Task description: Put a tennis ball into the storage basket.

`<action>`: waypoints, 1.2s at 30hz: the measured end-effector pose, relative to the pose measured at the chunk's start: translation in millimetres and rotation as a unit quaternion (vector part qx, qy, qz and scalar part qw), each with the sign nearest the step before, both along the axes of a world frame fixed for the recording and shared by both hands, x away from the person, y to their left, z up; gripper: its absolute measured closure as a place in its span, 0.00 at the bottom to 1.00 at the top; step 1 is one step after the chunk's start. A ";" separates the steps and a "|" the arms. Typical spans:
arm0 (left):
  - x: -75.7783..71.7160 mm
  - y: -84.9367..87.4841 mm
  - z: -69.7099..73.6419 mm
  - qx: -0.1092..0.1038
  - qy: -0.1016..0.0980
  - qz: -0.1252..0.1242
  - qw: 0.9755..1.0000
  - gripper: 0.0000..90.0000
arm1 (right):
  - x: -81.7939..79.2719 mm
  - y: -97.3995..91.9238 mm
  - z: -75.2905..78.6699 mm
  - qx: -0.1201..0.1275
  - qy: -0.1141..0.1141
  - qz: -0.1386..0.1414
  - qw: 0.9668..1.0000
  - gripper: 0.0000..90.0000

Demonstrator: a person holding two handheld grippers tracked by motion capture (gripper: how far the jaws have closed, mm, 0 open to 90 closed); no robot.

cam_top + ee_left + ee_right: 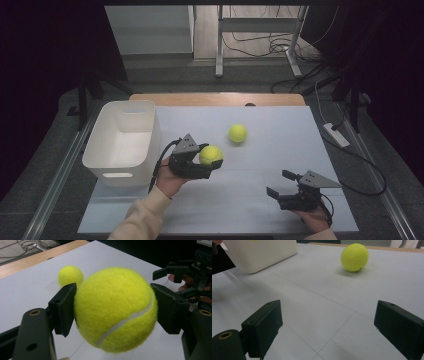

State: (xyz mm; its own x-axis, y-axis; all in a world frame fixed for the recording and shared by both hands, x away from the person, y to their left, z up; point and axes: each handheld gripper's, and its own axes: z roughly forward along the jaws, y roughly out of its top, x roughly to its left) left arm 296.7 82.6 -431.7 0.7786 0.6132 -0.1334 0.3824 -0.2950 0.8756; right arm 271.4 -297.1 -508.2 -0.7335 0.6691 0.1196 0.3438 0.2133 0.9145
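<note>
While the left gripper (206, 162) has its jaws closed on a tennis ball (211, 155), gripping it on 2 opposite sides near its middle, the step in hand looks like carrying that ball to the white bin (102, 150). The ball sits clear of the table (280, 150), just to the right of the bin and level with its near half. In the left gripper view the pads (63, 308) bite the felt squarely, so the hold seems sound — I would keep the squeeze as it is and not tighten further.

To do the step well, I judge the hand should lift enough to clear the bin's right wall, travel left until the ball hangs over the open middle of the bin, then open low inside, so the ball does not bounce out. A quick swing could let a round thing roll in the pads.

A ball has no long axis and points nowhere in particular; its white seam (125, 323) runs slantwise across the face toward the camera, which makes no difference to the drop.

Well to the right of the bin, near the table's front edge, the right gripper (282, 187) rests with its jaws wide apart and nothing between them.

Farther back, a second ball (238, 133) lies on the table, right of the bin's far half — likely the next one to fetch.
</note>
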 end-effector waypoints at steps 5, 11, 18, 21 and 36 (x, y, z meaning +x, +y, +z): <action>0.6 3.3 4.5 -0.003 -0.006 0.005 1.000 0.30 | -0.2 0.2 0.1 0.002 0.000 -0.001 1.000 0.09; 1.0 8.0 10.5 -0.008 -0.011 0.010 1.000 0.30 | -0.3 0.0 0.2 0.002 -0.001 -0.002 1.000 0.09; 1.4 14.5 20.8 -0.011 -0.022 0.018 1.000 0.30 | -0.3 0.0 0.5 0.003 -0.002 -0.003 1.000 0.09; 1.6 17.2 24.8 -0.015 -0.026 0.021 0.999 0.30 | -0.6 0.3 0.5 0.001 -0.002 -0.004 1.000 0.09; 4.4 26.8 35.2 -0.028 -0.031 0.029 0.999 0.30 | -0.5 0.3 0.5 -0.001 -0.002 -0.003 1.000 0.09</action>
State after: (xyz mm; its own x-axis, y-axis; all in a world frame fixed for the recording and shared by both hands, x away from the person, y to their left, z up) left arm 301.0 109.4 -396.5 0.7493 0.6509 -0.1218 0.3429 -0.2241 0.9123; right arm 270.9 -296.8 -507.7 -0.7305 0.6731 0.1151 0.3403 0.2127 0.9159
